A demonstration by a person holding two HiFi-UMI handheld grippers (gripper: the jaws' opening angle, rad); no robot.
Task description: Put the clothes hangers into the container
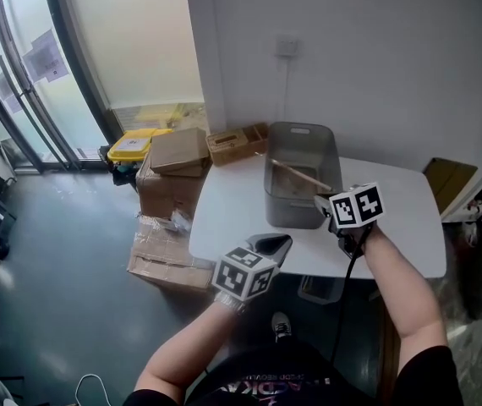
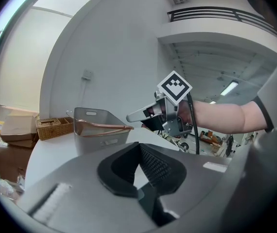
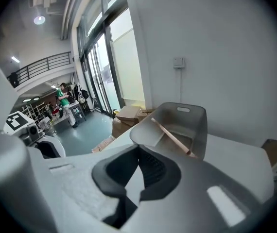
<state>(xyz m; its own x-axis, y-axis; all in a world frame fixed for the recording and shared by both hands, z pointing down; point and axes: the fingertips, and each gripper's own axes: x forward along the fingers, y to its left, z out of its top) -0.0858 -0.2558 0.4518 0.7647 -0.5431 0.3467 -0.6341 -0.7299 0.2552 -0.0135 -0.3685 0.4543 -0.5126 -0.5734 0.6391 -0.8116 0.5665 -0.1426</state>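
A grey plastic container point(image 1: 288, 211) stands on the white table point(image 1: 224, 218). One rose-coloured clothes hanger point(image 1: 301, 174) lies slanted inside it, one end resting on the rim. The left gripper view shows the container point(image 2: 99, 138) and hanger point(image 2: 102, 126); so does the right gripper view, with the container point(image 3: 198, 126) and hanger point(image 3: 170, 136). My left gripper point(image 1: 273, 245) hovers at the table's front edge, shut and holding nothing. My right gripper point(image 1: 322, 201) is just right of the container's near corner, also shut and holding nothing. In their own views, both the left gripper point(image 2: 139, 147) and the right gripper point(image 3: 139, 150) show their jaws touching.
Cardboard boxes point(image 1: 173, 180) are stacked on the floor left of the table, with a yellow bin point(image 1: 136, 145) behind them. A wicker basket point(image 1: 235, 143) sits at the table's far left corner. A wall runs behind the table. A brown box point(image 1: 447, 181) stands to the right.
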